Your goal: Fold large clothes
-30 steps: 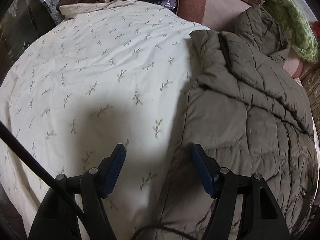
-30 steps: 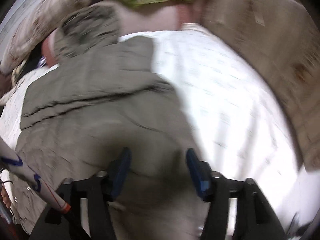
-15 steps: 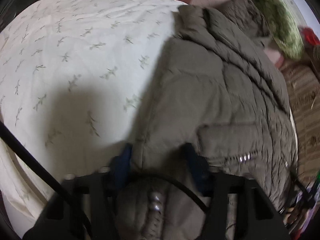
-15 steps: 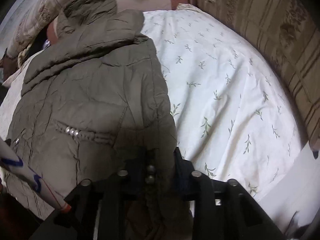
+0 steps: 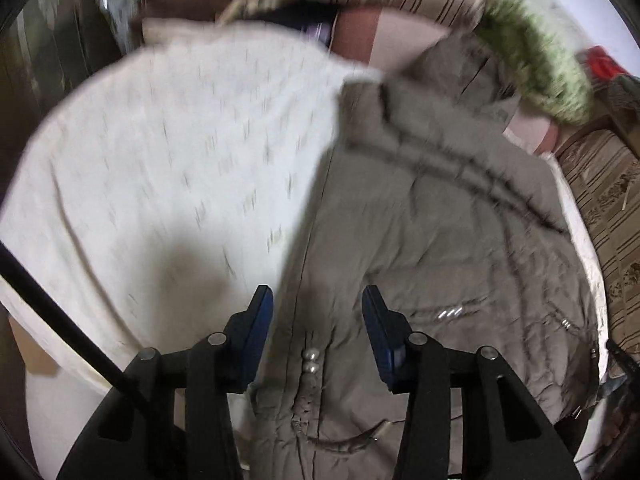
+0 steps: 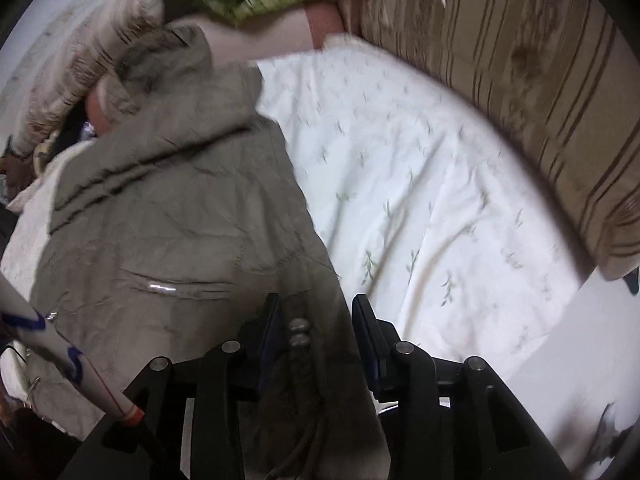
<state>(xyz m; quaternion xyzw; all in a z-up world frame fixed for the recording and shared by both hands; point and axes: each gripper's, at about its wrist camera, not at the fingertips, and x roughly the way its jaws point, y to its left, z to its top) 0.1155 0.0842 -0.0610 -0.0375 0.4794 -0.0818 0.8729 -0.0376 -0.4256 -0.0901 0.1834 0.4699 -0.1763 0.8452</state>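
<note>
A bed covered by a cream sheet (image 5: 168, 184) with a small leaf print fills both views, with striped bedding (image 6: 532, 92) along the right side and a green knitted blanket (image 5: 536, 68) at the far end. The coat (image 5: 432, 248), a padded olive-grey one with its hood pointing far, lies flat on the sheet, to the right in the left wrist view and to the left in the right wrist view.

The left gripper (image 5: 317, 320) hangs over the coat's near hem with its fingers apart, straddling the left edge and a pair of metal snaps (image 5: 310, 361); nothing is pinched between them. The right gripper (image 6: 316, 328) sits at the near right corner of the coat, its fingers also parted, with fabric and two snaps (image 6: 299, 332) lying in the gap but not squeezed.

The likely trouble is grip: the padded cloth is thick and slippery, so a shallow bite on the hem could slide off when lifted, or catch only the top layer and leave the fold lopsided. Closing on the snaps rather than the cloth would also hold poorly. Both views are smeared, so exact contact is hard to judge.

A black cable (image 5: 68, 320) crosses the left side, and a white stick with blue marks (image 6: 48, 332) lies near the coat's left edge; either could snag.
</note>
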